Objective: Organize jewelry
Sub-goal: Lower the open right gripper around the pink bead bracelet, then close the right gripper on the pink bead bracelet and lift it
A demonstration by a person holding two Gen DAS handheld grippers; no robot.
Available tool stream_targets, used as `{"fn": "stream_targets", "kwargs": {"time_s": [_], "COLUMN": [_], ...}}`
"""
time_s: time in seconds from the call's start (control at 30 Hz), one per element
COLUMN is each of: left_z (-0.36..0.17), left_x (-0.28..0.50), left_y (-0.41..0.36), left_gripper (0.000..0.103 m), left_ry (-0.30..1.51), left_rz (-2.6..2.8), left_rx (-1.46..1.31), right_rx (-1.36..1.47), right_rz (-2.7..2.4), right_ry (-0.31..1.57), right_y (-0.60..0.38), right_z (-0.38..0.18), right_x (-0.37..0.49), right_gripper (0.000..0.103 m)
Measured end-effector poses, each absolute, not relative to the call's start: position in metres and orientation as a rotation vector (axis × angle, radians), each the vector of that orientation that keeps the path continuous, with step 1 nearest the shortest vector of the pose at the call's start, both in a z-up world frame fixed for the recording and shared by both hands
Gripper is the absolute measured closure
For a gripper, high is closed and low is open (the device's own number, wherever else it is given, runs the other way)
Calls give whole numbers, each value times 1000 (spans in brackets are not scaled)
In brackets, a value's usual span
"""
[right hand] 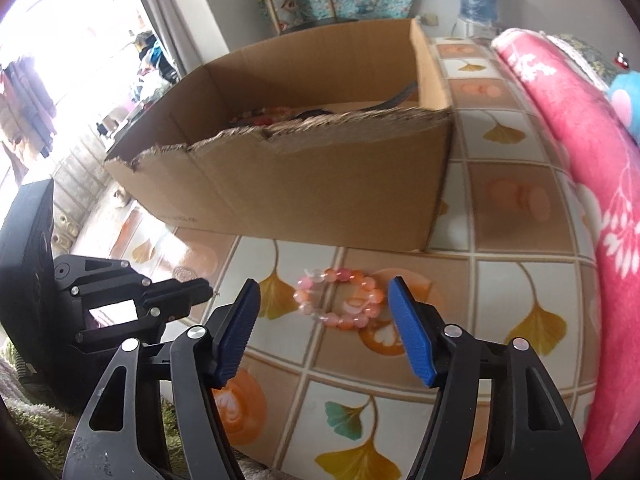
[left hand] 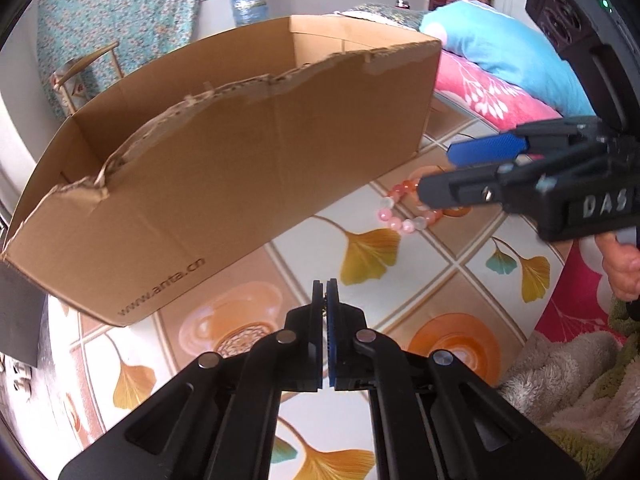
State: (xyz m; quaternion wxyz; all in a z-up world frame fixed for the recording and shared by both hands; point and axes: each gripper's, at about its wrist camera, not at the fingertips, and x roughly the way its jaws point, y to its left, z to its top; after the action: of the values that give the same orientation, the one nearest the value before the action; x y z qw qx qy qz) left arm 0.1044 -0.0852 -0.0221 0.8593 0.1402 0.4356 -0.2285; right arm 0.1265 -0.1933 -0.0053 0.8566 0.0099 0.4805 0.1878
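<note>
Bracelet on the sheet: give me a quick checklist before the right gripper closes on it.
1. Bracelet lies free on the sheet, nothing on top: ok.
2. Right gripper open, pads not touching the beads: ok.
3. Bracelet centred between the fingers: not ok, it sits ahead of the tips, so advance first.
4. Left gripper shut, holding nothing, clear of the bracelet: ok.
5. Box open on top with room inside: ok; some jewelry already lies in it.
6. Fingertip height above the sheet: cannot tell.
</note>
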Motion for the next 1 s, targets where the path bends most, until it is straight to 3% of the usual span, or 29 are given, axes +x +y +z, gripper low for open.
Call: {"fn": "stream_targets", "kwargs": {"time_s": [0.17,0.33,0.7,0.77,0.83,1.0], "left_z": [-23,-22,-25,-26,-27,-26], "left_x": [102,103,104,104,104,105], "left_y": [-79,-76,-70,-68,-66,-61], "left_gripper": [102,102,102,102,102,102], "left_ry": [907,902,903,902,903,892], "left_rz": [-474,-472,-478,-480,-482,-483], "left_rx": [277,262,243,241,235,223], "right_rx": [-35,-67,-178,-198,-199,-127], "right_rz": [419,416,359,345,338,336], "right_ry": [1031,1075,1094,1089,1089,1094], "right_y": [-176,-167,-156,-155,-156,-170], "right_z": [-9,-19,-33,-33,-33,-27], "right_x": [130,132,136,136,137,139], "right_gripper": [52,67,78,82,95,96]}}
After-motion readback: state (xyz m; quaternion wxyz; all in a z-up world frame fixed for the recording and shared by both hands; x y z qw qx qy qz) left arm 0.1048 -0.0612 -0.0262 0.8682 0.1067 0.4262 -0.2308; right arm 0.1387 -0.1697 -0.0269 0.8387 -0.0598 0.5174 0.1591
